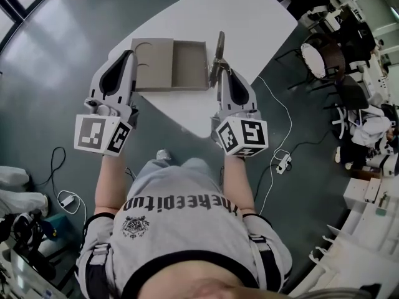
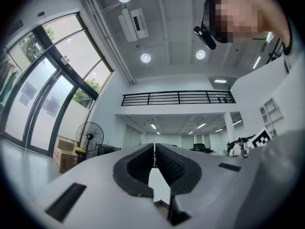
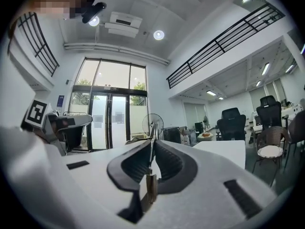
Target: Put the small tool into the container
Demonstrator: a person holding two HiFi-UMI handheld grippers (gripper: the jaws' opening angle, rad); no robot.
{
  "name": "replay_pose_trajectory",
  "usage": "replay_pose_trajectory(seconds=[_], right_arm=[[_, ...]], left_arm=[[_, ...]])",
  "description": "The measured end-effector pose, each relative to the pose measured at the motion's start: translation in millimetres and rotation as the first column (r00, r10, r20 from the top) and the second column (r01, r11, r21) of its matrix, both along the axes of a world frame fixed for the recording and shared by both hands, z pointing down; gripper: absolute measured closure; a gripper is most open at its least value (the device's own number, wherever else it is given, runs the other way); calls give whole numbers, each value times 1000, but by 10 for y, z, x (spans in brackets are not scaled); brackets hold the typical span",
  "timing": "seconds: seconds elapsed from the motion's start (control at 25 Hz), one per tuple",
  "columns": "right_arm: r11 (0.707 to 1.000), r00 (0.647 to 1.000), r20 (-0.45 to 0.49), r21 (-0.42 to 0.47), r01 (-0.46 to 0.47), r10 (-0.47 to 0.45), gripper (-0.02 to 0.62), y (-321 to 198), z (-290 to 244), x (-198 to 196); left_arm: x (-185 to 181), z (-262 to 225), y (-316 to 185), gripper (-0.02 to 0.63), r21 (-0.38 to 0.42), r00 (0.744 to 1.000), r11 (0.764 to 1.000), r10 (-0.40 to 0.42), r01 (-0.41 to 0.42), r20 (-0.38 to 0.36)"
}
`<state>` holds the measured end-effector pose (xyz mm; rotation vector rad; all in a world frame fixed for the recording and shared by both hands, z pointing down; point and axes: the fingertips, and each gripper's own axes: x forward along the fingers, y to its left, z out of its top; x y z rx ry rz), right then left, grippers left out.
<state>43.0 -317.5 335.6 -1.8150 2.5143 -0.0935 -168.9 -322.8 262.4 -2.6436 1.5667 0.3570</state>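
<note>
An open brown cardboard container [image 1: 190,65] lies on the white table [image 1: 249,17], its flat lid [image 1: 151,62] folded out to the left. My right gripper [image 1: 219,65] hovers at the container's right edge, shut on a small slim metal tool [image 1: 219,46] that sticks out past its tips. In the right gripper view the tool [image 3: 150,187] runs as a thin strip between the closed jaws of the right gripper [image 3: 152,143]. My left gripper [image 1: 129,55] is at the lid's left edge. Seen from its own camera, the left gripper [image 2: 154,147] is shut and holds nothing. Both gripper views look upward, away from the table.
The table's near edge [image 1: 187,124] runs just in front of the grippers. Chairs [image 1: 324,58] and white equipment crowd the floor at the right. Cables and a power strip [image 1: 282,162] lie on the floor. A standing fan [image 2: 89,135] and cardboard boxes [image 2: 66,157] stand by the windows.
</note>
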Motion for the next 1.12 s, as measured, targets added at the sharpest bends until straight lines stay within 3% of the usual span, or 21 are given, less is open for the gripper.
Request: replay_pose_trajectory(seconds=[0.56,1.12], right_arm=[[968,999,-45,-251,-2,-10,572,-519,893,34],[896,969,-179,-438,76,-169,572,-1269,1750,-103]], left_arm=[[106,290,-321,594,-62,1000,998,26,-26,4],[113,384,-808,594,-95,997,993,-77,76,1]])
